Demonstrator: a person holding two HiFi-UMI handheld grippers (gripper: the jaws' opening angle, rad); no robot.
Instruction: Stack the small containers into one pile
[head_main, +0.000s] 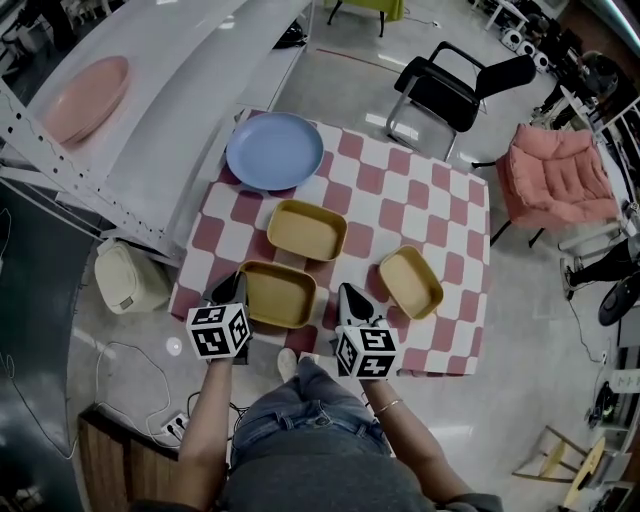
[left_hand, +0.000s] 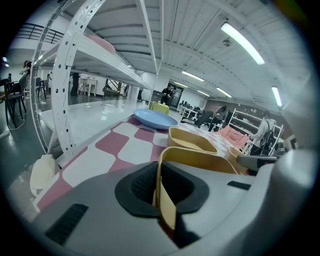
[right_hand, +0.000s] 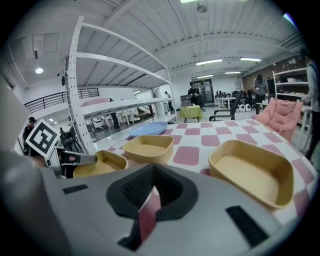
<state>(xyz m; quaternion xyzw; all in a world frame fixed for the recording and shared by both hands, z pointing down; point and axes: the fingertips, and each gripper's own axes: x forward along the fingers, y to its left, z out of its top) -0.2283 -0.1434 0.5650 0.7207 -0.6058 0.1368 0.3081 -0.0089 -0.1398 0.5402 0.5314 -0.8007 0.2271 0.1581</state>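
Currently the left gripper (head_main: 236, 290) is clamping the left wall of the nearest container (head_main: 280, 296). Its own view is showing the yellow rim running between the jaws. This container is sitting at the near edge of the checkered tabletop (head_main: 430, 200) and appears to be resting on it, not lifted.

The right gripper (head_main: 347, 296) is hovering just right of that container. Its jaws are standing narrow, almost together, holding nothing; only a sliver of red check is showing through the gap.

The second container (head_main: 307, 229) is lying just behind the gripped one, close but apart. The third container (head_main: 411, 282) is sitting off to the right, angled, well apart from the other two. A blue plate (head_main: 274, 150) is lying at the far left corner, outside the task.

Judgement: the first pick is in hand and nothing is stacked so far. The next move is calling for a level lift, then a carry over the second container, with the walls lined up so the gripped one nests inside. A one-sided grip is risking tilt.
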